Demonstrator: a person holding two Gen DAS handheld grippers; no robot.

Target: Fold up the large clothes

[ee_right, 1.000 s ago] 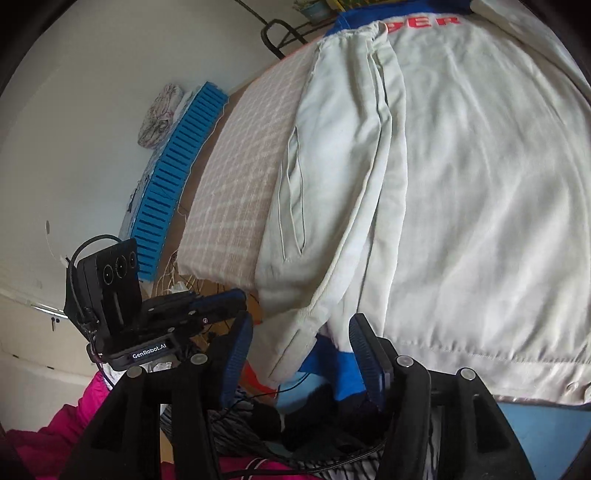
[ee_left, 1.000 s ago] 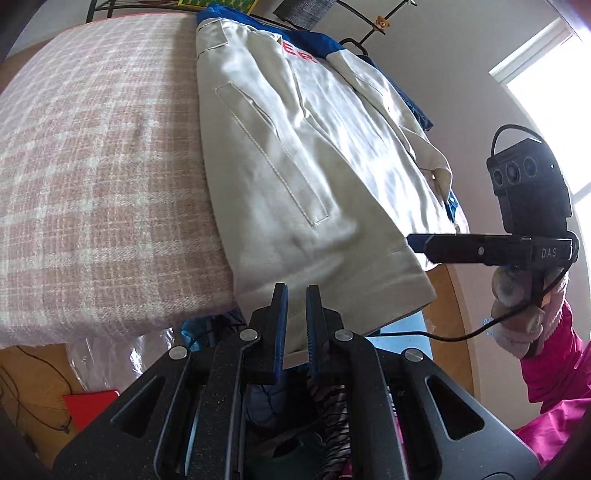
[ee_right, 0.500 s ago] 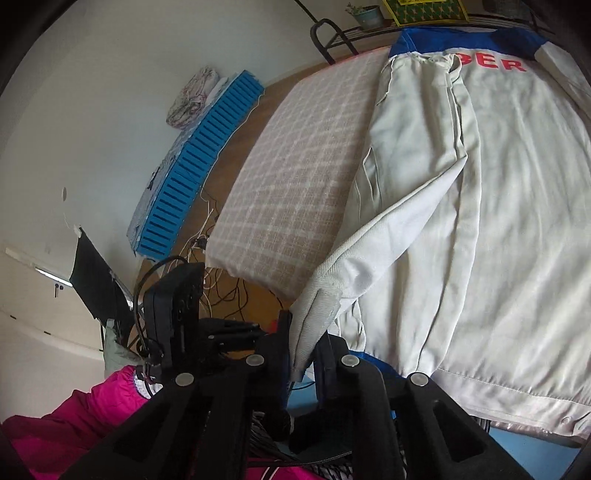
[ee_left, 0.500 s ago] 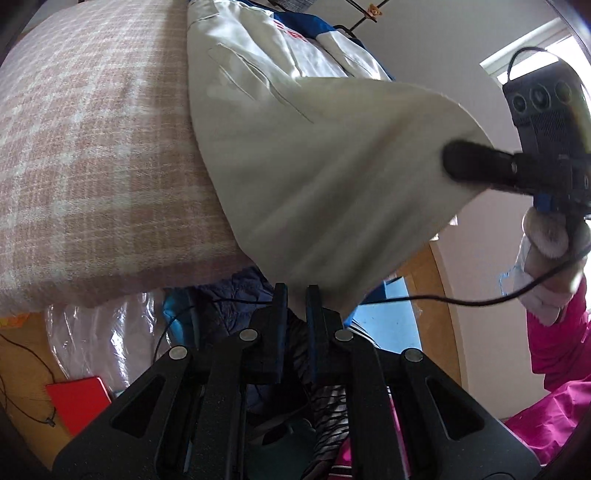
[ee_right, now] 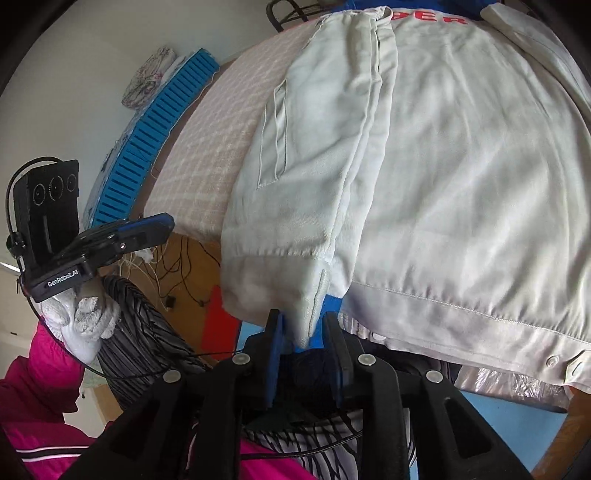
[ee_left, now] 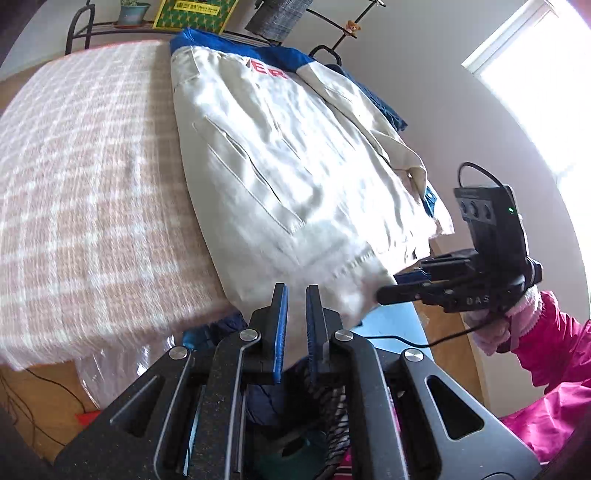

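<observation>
Jacket (ee_right: 461, 177) lies lengthwise, collar far, hem near; left fingers (ee_left: 279, 325) pressed together, right fingers (ee_right: 274, 343) opening around cuff.

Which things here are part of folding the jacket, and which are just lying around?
Part of the job: cream jacket; checked blanket under it; right gripper, jaws opening around the sleeve cuff; left gripper, shut and empty.

Just lying about: blue slatted panel; potted plant; green box.

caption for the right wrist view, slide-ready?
Right tool opening around the cuff of a cream jacket spread on a checked blanket.
</observation>
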